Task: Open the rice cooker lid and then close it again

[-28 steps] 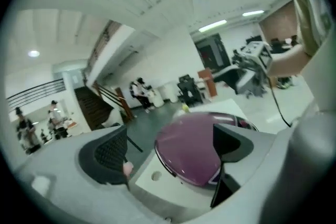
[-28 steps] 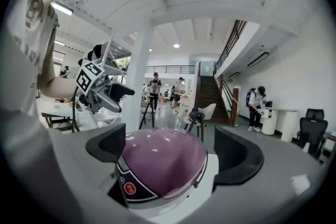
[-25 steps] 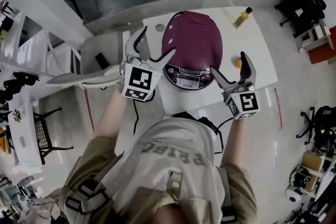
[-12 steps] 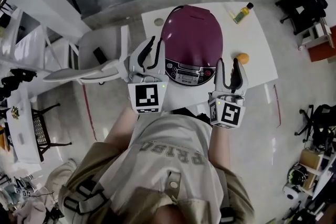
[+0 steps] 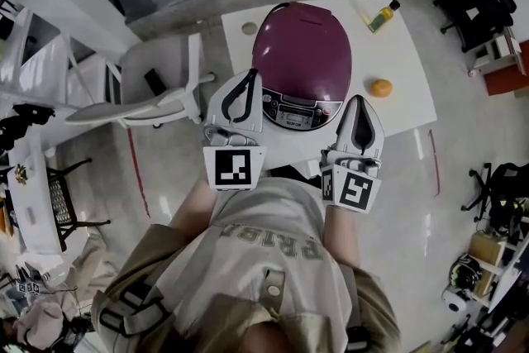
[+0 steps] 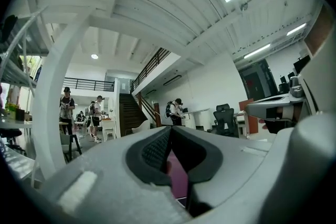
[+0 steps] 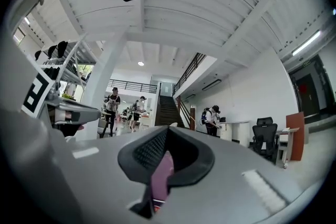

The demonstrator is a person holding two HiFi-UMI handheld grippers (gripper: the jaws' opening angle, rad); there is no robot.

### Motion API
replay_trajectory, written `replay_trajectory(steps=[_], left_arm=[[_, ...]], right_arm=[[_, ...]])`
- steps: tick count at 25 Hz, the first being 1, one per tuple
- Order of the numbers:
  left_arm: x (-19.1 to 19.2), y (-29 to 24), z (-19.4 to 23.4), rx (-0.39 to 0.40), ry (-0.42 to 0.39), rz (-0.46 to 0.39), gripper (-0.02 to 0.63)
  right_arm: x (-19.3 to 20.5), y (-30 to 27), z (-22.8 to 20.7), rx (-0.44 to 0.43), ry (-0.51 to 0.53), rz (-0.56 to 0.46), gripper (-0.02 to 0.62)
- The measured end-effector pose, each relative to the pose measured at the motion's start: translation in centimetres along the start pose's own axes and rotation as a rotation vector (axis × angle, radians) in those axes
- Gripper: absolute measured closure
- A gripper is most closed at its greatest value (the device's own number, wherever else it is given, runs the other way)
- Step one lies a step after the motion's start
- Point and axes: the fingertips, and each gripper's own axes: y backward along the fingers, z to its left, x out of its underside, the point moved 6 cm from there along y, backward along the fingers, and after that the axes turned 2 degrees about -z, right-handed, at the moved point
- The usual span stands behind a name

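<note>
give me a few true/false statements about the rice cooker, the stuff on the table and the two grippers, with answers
1. The rice cooker's lid stands open. False: the rice cooker has its purple lid down.
2. An orange lies on the table, to the right of the cooker. True.
3. The left gripper holds the bottle. False: its jaws have just closed with nothing between them. The bottle stands near the table's far right corner.
4. The right gripper has its jaws shut. True: they have just closed on nothing.
</note>
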Motion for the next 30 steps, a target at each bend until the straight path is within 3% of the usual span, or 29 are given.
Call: replay_trajectory(steps=[7, 12, 30], left_arm=[[0.4, 0.2, 0.5, -0.006, -0.014, 0.000, 0.597], [0.3, 0.4, 0.4, -0.005, -0.026, 0.003, 0.597], [0.2, 0.5, -0.4, 0.029, -0.110, -0.006, 0.597]], right_arm=[[-0.3, 0.3, 0.2, -0.002, -0.024, -0.025, 0.594], [-0.6, 0.6, 0.3, 0.011, 0.032, -0.031, 0.595], [-1.1, 1.1, 0.3, 0.028, 0.080, -0.041, 0.595]])
